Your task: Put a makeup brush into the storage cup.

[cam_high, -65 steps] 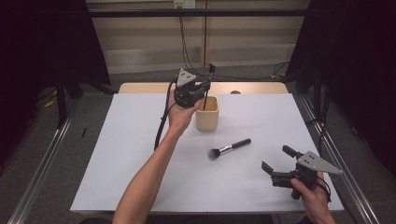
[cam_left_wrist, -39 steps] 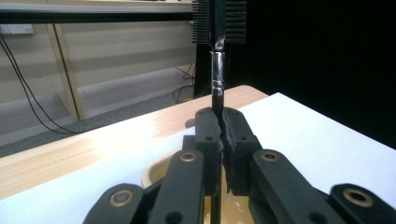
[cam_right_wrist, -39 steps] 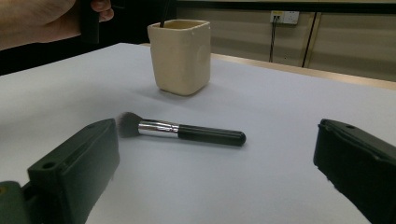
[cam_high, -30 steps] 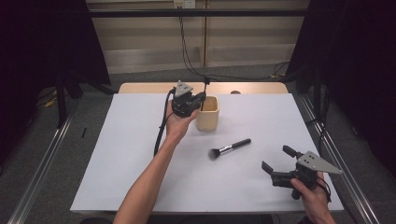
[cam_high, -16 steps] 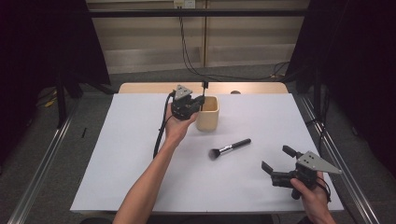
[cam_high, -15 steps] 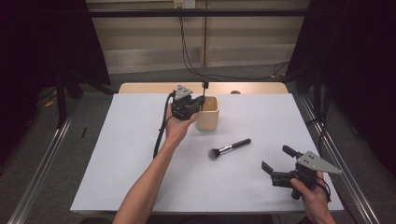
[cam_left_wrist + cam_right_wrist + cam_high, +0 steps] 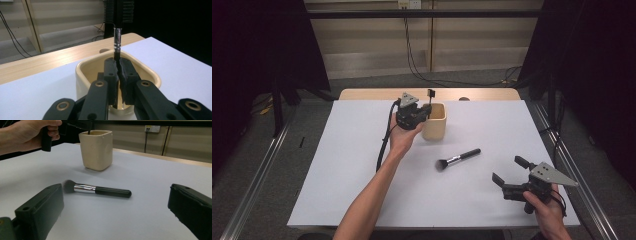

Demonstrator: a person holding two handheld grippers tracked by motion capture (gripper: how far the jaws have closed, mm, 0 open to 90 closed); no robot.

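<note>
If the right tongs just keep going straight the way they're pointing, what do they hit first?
Most likely the makeup brush lying on the white table: it lies straight ahead of the open right tongs. The cream cup stands farther behind it.

- No text, label, brand, number or sign can be read in any of the views.
- The cream cup (image 7: 434, 121) and the brush (image 7: 457, 159) on the table carry no legible marking.

A white sheet covers the tabletop (image 7: 362, 165), leaving a strip of pale wood (image 7: 372, 94) bare along the far edge. Grey floor (image 7: 257, 165) surrounds it, with metal rails (image 7: 254, 187) on both sides. Black curtains (image 7: 257, 45) flank a beige panelled wall (image 7: 472, 35); cables (image 7: 417, 60) hang from a wall socket (image 7: 408, 4).
</note>
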